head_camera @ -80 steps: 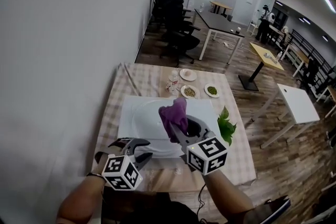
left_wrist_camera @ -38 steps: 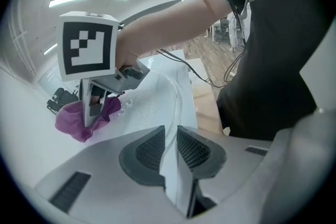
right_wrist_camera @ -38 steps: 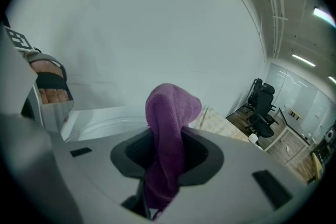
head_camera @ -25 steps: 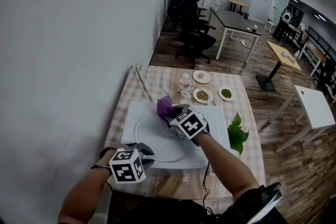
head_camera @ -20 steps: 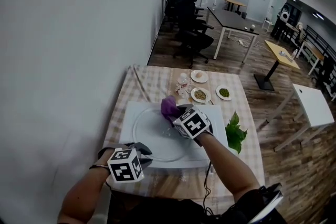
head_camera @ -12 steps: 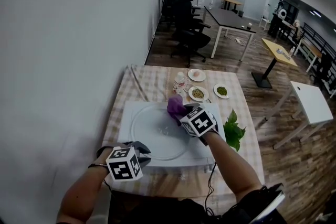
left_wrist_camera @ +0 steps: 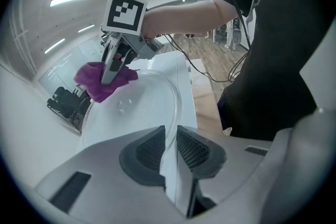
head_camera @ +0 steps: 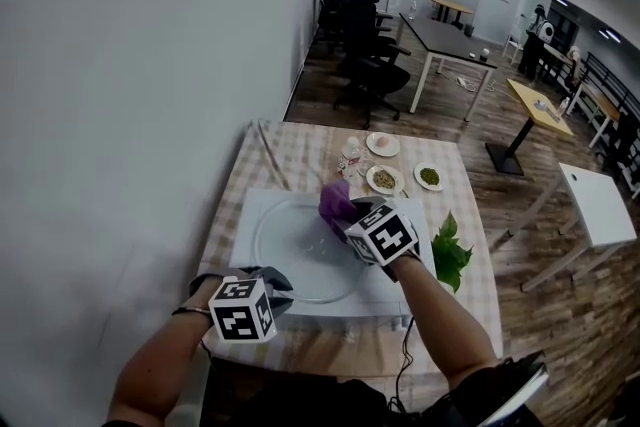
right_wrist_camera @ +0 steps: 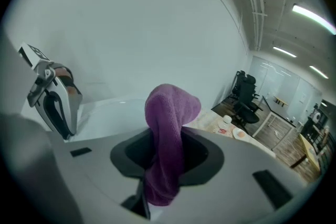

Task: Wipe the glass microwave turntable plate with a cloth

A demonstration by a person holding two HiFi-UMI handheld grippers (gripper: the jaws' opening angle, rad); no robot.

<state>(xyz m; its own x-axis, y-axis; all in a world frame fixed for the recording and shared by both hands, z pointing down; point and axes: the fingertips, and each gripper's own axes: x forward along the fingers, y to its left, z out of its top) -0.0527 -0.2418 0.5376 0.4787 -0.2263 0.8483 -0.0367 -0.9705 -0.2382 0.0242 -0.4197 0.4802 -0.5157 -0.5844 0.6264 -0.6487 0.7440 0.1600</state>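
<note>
On the white board (head_camera: pixel 250 207), the glass plate (head_camera: pixel 258 250) is lying flat, with the left gripper (left_wrist_camera: pixel 169 147) pinching its near rim, its jaws having just been closing tighter. The right gripper (right_wrist_camera: pixel 167 157) is holding its clamped purple cloth (head_camera: pixel 336 200) at the far side. Wiping seems to be underway, next calling for sweeps across the glass.

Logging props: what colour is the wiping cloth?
Purple cloth, clearest in the right gripper view.

No words, numbers, brands or signs are showing legibly anywhere. The marker cube (head_camera: pixel 240 310) at seven o'clock and the second cube (head_camera: pixel 383 233) near centre are displaying only black-and-white square patterns, no letters.
</note>
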